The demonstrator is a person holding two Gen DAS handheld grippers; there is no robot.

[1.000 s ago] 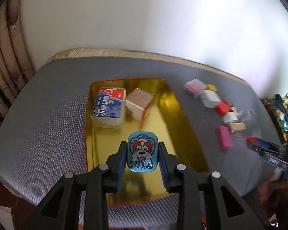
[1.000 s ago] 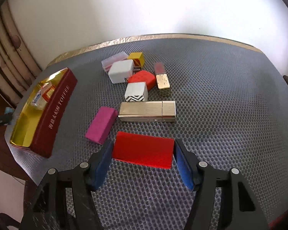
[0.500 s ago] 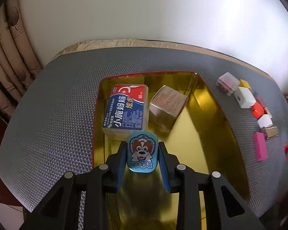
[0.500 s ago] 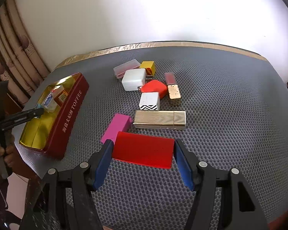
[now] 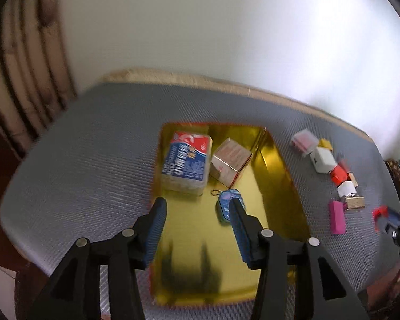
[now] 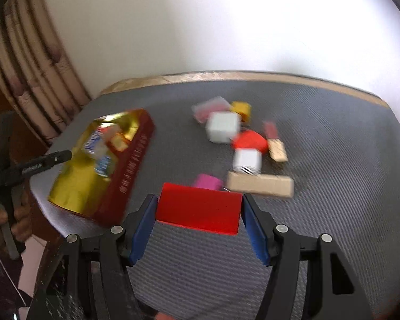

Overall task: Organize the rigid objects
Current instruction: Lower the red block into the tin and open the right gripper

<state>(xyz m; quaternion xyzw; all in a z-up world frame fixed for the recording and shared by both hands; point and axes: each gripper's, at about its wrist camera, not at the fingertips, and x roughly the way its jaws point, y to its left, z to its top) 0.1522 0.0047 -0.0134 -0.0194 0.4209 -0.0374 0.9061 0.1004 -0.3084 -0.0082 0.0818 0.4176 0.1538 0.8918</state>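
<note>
- My left gripper (image 5: pixel 197 213) hangs over the gold tin (image 5: pixel 277 170), fingers opening, nothing between them.
- My right gripper (image 6: pixel 198 213) pinches a red block (image 6: pixel 198 210) beside that tin.

Both wrist views are bright, lit by soft daylight that washes the white wall (image 5: pixel 253 40) nearly blank toward the upper right. Fisheye bending curves the grey surface (image 6: pixel 333 160) and darkens the corners into black vignettes. Motion blur smears both pictures, more heavily in the right wrist view, where the small boxes lose their edges. The gold tray (image 5: pixel 277 186) gives yellow glare and holds dark smeared reflections near its front.
</note>
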